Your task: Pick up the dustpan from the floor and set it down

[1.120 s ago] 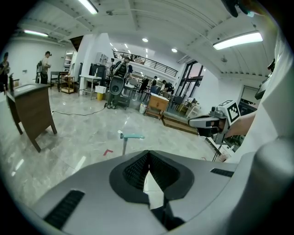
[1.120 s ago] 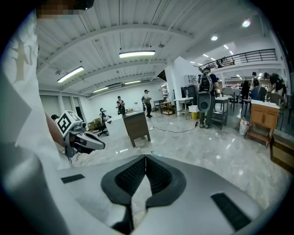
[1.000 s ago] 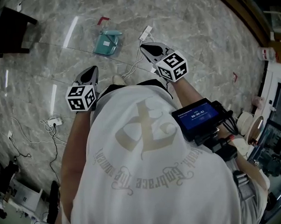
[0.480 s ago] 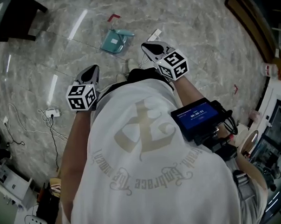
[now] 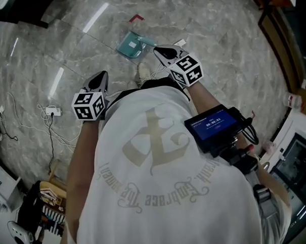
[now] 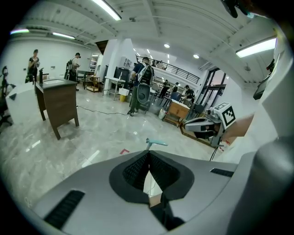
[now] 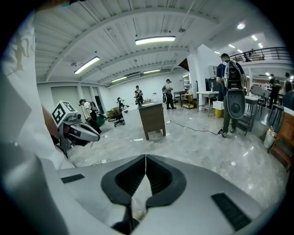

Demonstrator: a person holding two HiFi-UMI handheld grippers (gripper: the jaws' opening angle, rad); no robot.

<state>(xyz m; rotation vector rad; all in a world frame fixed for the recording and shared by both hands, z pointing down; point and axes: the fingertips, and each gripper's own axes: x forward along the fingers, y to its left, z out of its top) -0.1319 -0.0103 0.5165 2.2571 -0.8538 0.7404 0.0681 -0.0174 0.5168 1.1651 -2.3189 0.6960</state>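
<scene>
the teal plastic dustpan (image 5: 131,45) lies on the grey marbled floor (image 5: 215,50), out at the far side ahead of the person. the right gripper (image 5: 159,50) hangs just right of it, apart from it, with its two jaws pressed together on nothing. the left gripper (image 5: 101,76) is nearer and further left, its jaws likewise closed and empty.

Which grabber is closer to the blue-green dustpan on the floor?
The right gripper, at the head view's right: its tip shows just beside the teal dustpan, while the left gripper sits farther down and to the left.
</scene>
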